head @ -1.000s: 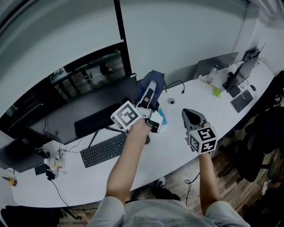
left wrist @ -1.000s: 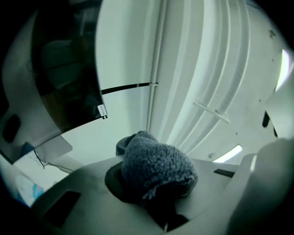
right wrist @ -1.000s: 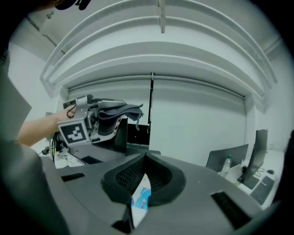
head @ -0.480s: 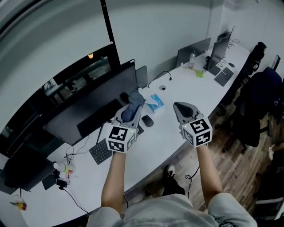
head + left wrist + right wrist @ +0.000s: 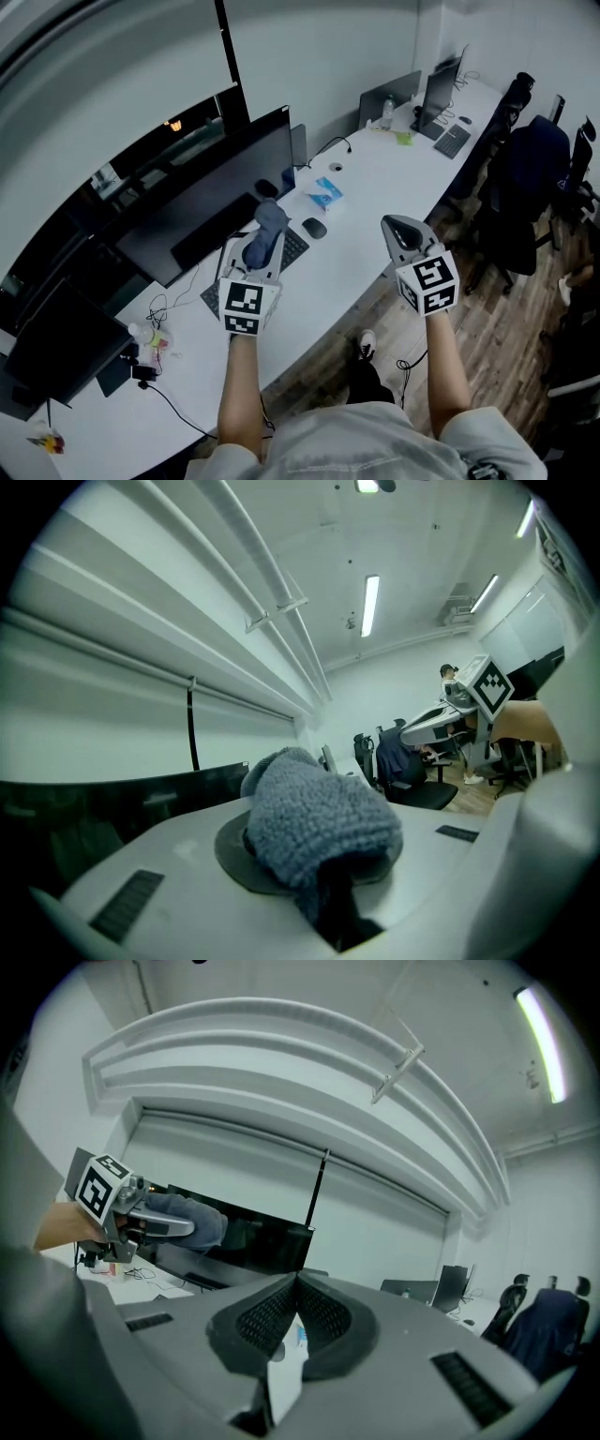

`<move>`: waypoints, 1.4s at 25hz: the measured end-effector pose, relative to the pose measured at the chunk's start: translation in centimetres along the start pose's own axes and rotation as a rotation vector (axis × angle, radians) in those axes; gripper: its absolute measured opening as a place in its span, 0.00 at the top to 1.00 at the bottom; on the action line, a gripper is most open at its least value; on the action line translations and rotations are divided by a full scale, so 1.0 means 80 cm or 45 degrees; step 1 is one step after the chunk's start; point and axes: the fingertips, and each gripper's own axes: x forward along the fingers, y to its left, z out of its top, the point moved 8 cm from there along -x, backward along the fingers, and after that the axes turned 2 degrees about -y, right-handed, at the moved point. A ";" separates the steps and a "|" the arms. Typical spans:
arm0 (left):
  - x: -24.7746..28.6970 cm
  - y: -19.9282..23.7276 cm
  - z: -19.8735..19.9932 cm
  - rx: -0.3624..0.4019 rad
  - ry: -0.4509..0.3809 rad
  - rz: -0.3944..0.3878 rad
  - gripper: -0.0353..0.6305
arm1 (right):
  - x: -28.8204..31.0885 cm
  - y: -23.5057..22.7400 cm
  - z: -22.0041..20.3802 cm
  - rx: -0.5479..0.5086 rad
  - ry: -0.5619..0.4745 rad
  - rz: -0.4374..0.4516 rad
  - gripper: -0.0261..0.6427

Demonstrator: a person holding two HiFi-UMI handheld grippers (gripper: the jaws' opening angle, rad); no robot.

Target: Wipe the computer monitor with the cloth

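The black computer monitor [image 5: 206, 202] stands on the long white desk [image 5: 375, 202], left of centre in the head view. My left gripper [image 5: 264, 230] is shut on a blue-grey cloth [image 5: 265, 228], held above the keyboard [image 5: 281, 255] just in front of the screen. In the left gripper view the cloth [image 5: 314, 832] bulges out between the jaws of my left gripper [image 5: 323, 855]. My right gripper [image 5: 398, 230] is held off to the right over the desk's front edge; its jaws are closed with nothing between them. In the right gripper view, my right gripper [image 5: 298, 1321] points toward the monitor [image 5: 253, 1241].
A mouse [image 5: 315, 228] and a blue packet [image 5: 326, 192] lie right of the keyboard. A second dark screen [image 5: 56, 347] and cables sit at the desk's left end. A laptop [image 5: 389, 98], another monitor [image 5: 436, 89] and office chairs [image 5: 525, 187] are at the far right.
The cloth in my left gripper has drawn back from the screen, down and toward me. The view has swung, so the monitor now sits further left. The right gripper stays about where it was.
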 end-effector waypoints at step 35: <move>-0.097 -0.084 0.032 0.019 -0.084 -0.049 0.88 | -0.124 0.084 0.020 -0.148 -0.049 0.014 0.96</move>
